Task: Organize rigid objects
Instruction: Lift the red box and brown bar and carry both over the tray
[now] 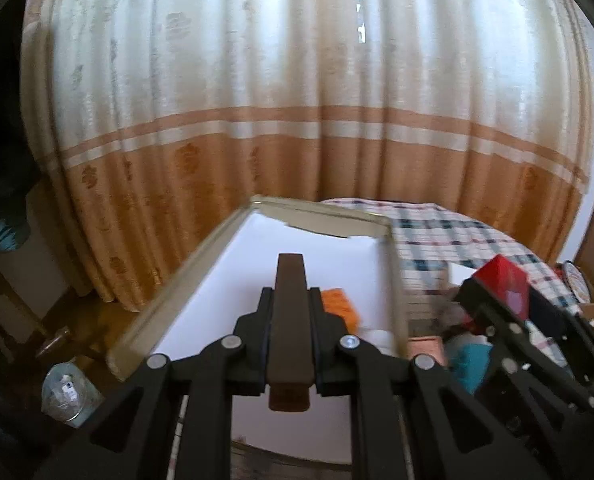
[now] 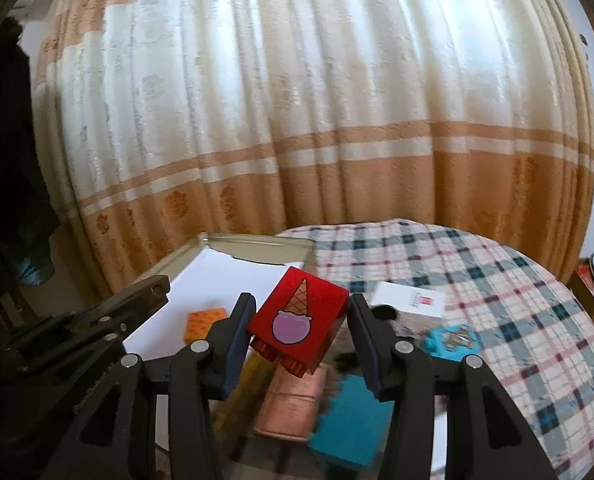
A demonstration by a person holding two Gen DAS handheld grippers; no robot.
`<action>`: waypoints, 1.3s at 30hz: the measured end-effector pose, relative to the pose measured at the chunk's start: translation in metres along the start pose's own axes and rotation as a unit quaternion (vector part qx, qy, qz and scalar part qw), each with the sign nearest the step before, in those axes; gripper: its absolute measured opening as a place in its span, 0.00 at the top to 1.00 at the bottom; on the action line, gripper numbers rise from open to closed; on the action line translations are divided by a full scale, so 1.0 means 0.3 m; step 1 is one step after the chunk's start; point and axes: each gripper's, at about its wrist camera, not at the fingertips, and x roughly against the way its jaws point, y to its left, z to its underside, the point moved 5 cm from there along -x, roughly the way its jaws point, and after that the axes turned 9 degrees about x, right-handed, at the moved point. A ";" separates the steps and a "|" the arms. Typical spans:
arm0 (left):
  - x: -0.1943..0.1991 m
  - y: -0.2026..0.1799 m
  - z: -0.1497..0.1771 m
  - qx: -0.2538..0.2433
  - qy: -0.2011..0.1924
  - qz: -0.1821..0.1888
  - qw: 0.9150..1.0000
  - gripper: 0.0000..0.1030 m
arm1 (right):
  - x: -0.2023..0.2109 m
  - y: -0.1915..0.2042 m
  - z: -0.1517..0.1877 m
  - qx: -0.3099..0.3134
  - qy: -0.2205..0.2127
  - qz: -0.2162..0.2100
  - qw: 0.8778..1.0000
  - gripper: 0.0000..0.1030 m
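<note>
Left tongs point(image 1: 291, 280) around brown bar point(image 1: 290, 312), right tongs point(image 2: 301, 320) (red block point(image 2: 297, 320) gripped) above white-lined tray point(image 1: 233, 280).

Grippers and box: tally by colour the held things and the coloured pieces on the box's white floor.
Red: 1, block in right gripper
Brown: 1, bar in left gripper
Orange: 1, piece in box
Total: 3

The left gripper point(image 1: 290, 308) is matt black plastic with bright metal pivot pins, and clamps a smooth, dull brown bar point(image 1: 289, 320) that looks like wood or plastic. The right gripper point(image 2: 301, 320), of the same make, pinches a glossy red plastic block point(image 2: 297, 314) with a printed ice-cream cone. Near the bed's left edge lie a smooth white-lined cardboard tray point(image 1: 317, 264) and the woven plaid cloth point(image 2: 497, 280).
</note>
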 end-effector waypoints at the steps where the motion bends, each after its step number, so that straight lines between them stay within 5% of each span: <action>1: -0.008 0.019 -0.001 0.006 0.001 -0.004 1.000 0.86 | -0.005 0.017 -0.003 0.005 -0.003 -0.001 1.000 0.51; 12: -0.054 0.107 -0.009 0.026 0.000 -0.033 0.999 0.86 | -0.021 0.128 -0.021 0.035 -0.022 -0.023 0.999 0.51; 39: -0.146 0.205 0.018 0.049 0.039 -0.102 0.993 0.86 | -0.156 0.198 0.013 0.058 0.067 -0.080 0.993 0.51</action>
